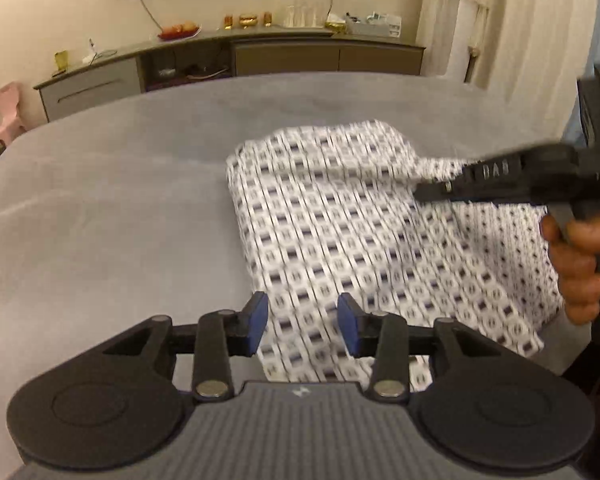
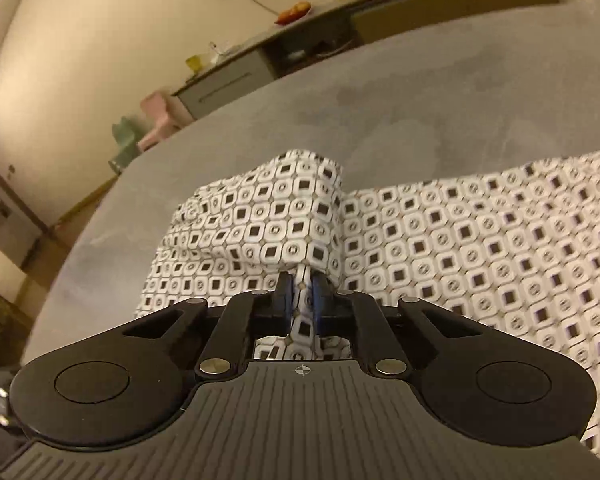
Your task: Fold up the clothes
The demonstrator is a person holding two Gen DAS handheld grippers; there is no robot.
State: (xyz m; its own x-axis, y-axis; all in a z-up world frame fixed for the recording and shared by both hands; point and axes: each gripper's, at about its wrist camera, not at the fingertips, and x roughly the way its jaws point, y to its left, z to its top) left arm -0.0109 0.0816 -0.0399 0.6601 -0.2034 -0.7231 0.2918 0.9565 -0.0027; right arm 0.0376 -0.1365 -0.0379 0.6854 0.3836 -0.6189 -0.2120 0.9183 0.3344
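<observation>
While the patterned garment (image 1: 352,236) is lying spread across the grey table (image 1: 120,200), filling the centre and right of the left wrist view, the left gripper (image 1: 302,322) is hovering at the lower middle of that frame with its blue-padded fingers (image 1: 260,316) standing apart, nothing between them, and the cloth's near edge showing through the gap. The fabric is looking smeared by motion blur here, so its print of dark squares on white is reading only loosely.

At the right edge of the same frame, the right gripper (image 1: 424,192) is reaching in over the cloth, and a hand (image 1: 576,264) is wrapping around its handle at the lower right.

In the right wrist view, the right gripper (image 2: 302,296) is sitting at the lower centre with its fingers (image 2: 284,292) clenched on a pinch of the garment (image 2: 480,248); a fold of cloth is rising from the pads toward the middle of the frame, forming a raised flap (image 2: 268,216) left of centre, while the rest is lying flat across the right half.

Along the top of both frames, a long sideboard (image 1: 260,52) is standing against the wall, and a pink chair (image 1: 4,116) is sitting at the left edge of the left wrist view.
</observation>
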